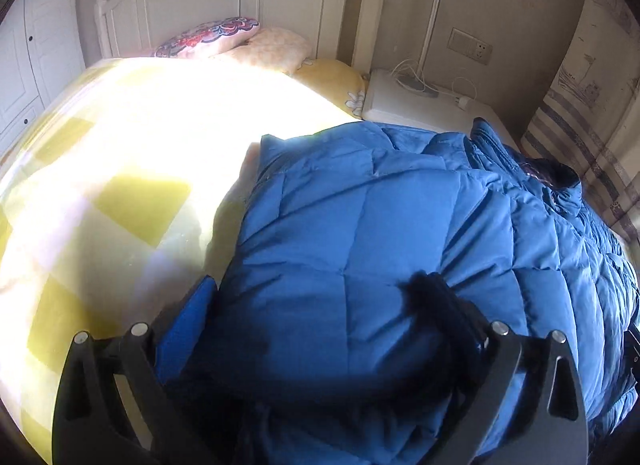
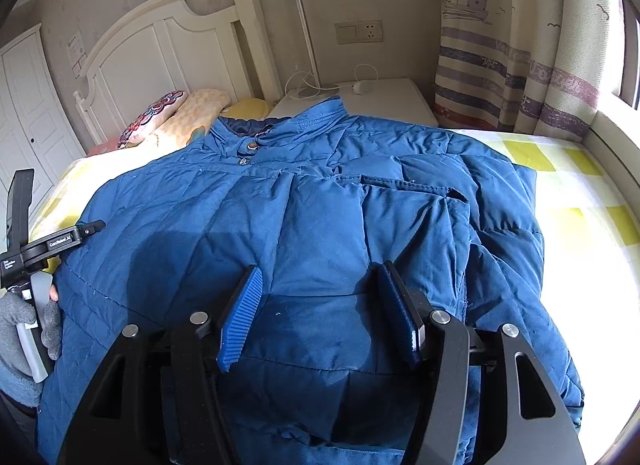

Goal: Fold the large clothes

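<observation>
A blue quilted jacket (image 1: 360, 205) lies spread front-up on the bed, its collar (image 2: 280, 125) toward the headboard. A sleeve is folded in across its chest (image 2: 420, 201). My left gripper (image 1: 312, 291) stands wide at the jacket's left edge. The puffy fabric bulges between its fingers, and the right fingertip (image 1: 428, 293) dents it. From the right wrist view, a gloved hand (image 2: 20, 325) holds that tool's body (image 2: 60, 243) at the far left. My right gripper (image 2: 319, 269) is open low over the jacket's lower front, blue pads (image 2: 240, 317) apart, the fabric lying flat between them.
The bed has a yellow-and-white checked sheet (image 1: 120, 165), sunlit. Pillows (image 2: 160, 113) rest against the white headboard (image 2: 160, 45). A white nightstand (image 2: 392, 101) with a lamp pole (image 2: 304, 37) and cables stands beside the bed. A striped curtain (image 2: 500, 65) hangs at the right.
</observation>
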Tool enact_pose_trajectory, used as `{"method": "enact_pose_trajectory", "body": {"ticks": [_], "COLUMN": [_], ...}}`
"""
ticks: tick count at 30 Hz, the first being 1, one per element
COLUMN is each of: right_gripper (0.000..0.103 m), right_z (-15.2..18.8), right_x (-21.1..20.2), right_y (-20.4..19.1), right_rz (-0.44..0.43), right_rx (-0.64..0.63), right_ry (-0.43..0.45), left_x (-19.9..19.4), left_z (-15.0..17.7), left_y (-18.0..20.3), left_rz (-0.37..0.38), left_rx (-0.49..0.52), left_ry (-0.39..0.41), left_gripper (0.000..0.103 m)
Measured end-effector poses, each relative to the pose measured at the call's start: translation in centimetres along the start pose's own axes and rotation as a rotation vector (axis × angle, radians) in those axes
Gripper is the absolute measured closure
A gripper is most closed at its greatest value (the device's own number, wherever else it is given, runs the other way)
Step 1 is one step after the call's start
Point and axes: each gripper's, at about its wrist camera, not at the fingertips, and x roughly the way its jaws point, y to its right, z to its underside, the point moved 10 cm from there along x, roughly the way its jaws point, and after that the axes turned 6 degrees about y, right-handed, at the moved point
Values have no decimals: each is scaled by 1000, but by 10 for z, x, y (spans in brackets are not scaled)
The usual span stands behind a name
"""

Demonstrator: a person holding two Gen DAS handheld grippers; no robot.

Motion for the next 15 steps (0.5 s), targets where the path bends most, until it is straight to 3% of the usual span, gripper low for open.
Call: {"method": "enact_pose_trajectory", "body": {"ticks": [4,7,9,10,12,13,15], "right_gripper": [46,47,47,46,44,38,35], "right_z": [-3,-16,-21,-22,-18,-14,-3], "right_x": [-5,-40,-59,-60,-46,-32,-4], "right_y": [3,16,7,0,-11,-12,-8], "right_rz": [5,90,62,61,72,88,90], "right_rx": [13,47,13,-22,-88,-103,-93], "right_ry": [26,202,299,303,230,161,14], "left_x": [-3,-5,-6,-6,-6,-6,-6], "left_z": [-1,0,0,0,-1,0,-1], "left_y": [5,3,3,3,3,3,3], "left_rz": [-72,-76,-75,-75,-76,-75,-74], "left_rx": [61,63,62,61,62,61,61], "left_ry": [31,38,38,39,39,39,40], "left_gripper": [2,2,2,2,2,2,2]}}
